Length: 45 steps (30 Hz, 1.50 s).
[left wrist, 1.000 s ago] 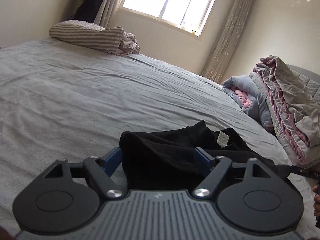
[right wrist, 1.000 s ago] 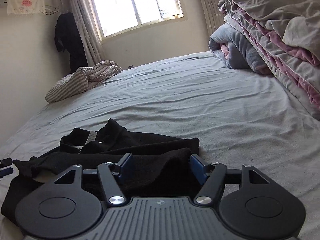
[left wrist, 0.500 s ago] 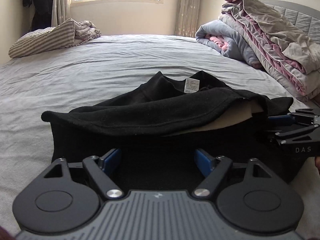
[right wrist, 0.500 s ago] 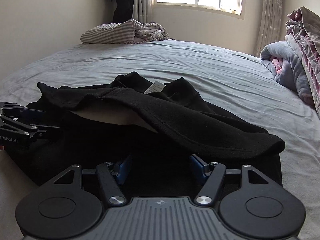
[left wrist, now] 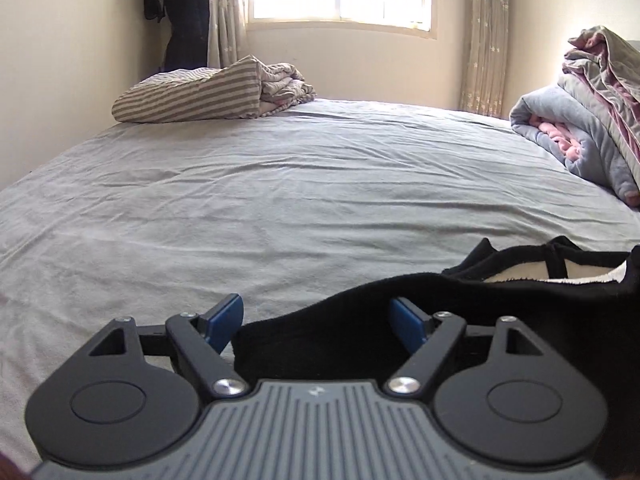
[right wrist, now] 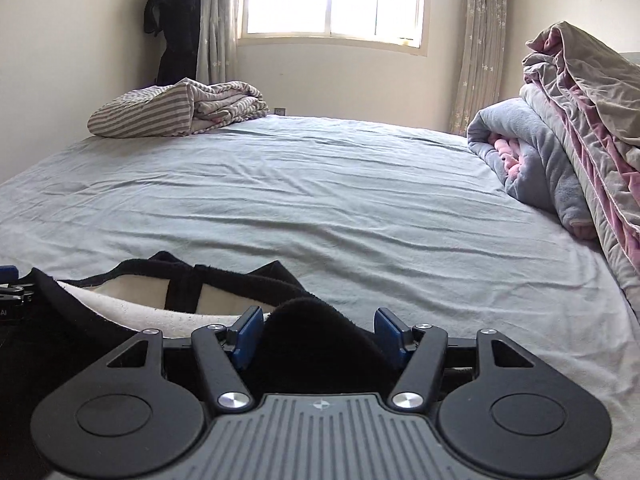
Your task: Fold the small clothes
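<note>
A small black garment with a pale lining (left wrist: 480,308) lies at the near edge of the grey bed (left wrist: 304,200). In the left wrist view its left corner sits between the blue pads of my left gripper (left wrist: 318,314), whose jaws stand wide apart. In the right wrist view the garment (right wrist: 172,292) spreads to the left, and a raised black fold sits between the open jaws of my right gripper (right wrist: 318,330). The left gripper's tip (right wrist: 10,284) shows at that view's far left edge.
A striped folded blanket (left wrist: 208,92) lies at the far left corner of the bed (right wrist: 320,200). A pile of grey and pink quilts (right wrist: 568,140) is stacked along the right side. A window and curtains stand behind; dark clothing hangs in the far left corner.
Both grippers have swung to face the window, side by side. The garment now lies lower and nearer, with its corners between the open jaws. Half a second ago the views faced across it.
</note>
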Each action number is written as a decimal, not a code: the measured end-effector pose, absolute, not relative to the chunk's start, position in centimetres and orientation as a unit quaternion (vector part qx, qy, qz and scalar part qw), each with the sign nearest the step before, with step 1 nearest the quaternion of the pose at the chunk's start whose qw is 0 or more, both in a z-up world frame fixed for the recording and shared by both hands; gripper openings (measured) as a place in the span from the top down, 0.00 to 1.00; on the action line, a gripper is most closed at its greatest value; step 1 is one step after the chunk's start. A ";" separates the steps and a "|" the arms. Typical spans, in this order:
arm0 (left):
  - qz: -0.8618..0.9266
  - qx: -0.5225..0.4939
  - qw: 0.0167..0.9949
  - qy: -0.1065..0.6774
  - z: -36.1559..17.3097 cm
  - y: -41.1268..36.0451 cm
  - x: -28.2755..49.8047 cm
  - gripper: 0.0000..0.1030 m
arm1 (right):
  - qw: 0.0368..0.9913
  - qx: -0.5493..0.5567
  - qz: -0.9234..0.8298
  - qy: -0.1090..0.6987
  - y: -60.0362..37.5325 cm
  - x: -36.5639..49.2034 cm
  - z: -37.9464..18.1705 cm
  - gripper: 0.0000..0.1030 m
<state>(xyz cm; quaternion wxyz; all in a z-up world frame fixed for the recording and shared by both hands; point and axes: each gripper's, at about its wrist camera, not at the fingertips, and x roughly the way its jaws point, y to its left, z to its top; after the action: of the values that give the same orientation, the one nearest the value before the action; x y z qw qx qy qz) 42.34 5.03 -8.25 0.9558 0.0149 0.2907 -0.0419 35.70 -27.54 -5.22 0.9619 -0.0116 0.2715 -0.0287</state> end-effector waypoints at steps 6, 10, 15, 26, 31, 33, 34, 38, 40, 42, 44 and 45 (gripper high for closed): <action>-0.049 0.015 0.954 0.295 -7.1 7.2 41.2 0.21 | 0.968 0.009 -0.043 0.246 -30.6 34.2 -3.5 0.33; -0.077 0.014 0.946 0.315 -7.1 7.2 39.3 0.18 | 0.964 0.006 -0.024 0.264 -31.4 32.5 -4.3 0.32; -0.094 -0.008 0.935 0.343 -7.6 8.4 36.7 0.17 | 0.956 -0.001 -0.019 0.294 -32.7 30.0 -6.1 0.30; -0.120 -0.226 0.865 0.432 -10.5 13.8 34.1 0.12 | 0.957 0.009 0.044 0.286 -29.2 25.6 -6.9 0.26; -0.149 -0.269 0.844 0.438 -11.1 15.1 33.5 0.14 | 0.960 -0.006 0.067 0.273 -26.6 24.8 -7.1 0.26; -0.152 -0.292 0.836 0.439 -11.2 15.7 33.3 0.15 | 0.961 -0.013 0.070 0.269 -25.7 24.4 -7.4 0.26; -0.153 -0.304 0.832 0.438 -11.4 16.0 33.0 0.15 | 0.961 -0.014 0.073 0.268 -25.4 24.3 -7.5 0.26; -0.160 -0.343 0.818 0.434 -12.1 16.8 32.2 0.16 | 0.962 -0.034 0.065 0.261 -24.3 23.4 -7.9 0.26; -0.159 -0.346 0.810 0.445 -11.8 17.0 32.0 0.16 | 0.963 -0.036 0.055 0.261 -24.1 23.1 -8.3 0.26; -0.157 -0.363 0.796 0.459 -11.8 17.3 31.6 0.16 | 0.962 -0.030 0.053 0.265 -24.0 22.8 -8.9 0.26; -0.151 -0.390 0.780 0.466 -12.2 17.8 30.8 0.15 | 0.963 -0.037 0.048 0.262 -23.7 22.6 -9.3 0.26; -0.152 -0.408 0.771 0.466 -12.5 18.2 30.3 0.15 | 0.963 -0.046 0.048 0.261 -23.6 22.5 -9.3 0.26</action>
<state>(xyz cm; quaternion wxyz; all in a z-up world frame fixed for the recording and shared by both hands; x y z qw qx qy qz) 30.33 18.20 -12.52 0.7706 -0.4075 0.4656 -0.1525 22.51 -23.62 -9.27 0.9631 -0.0457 0.2609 0.0482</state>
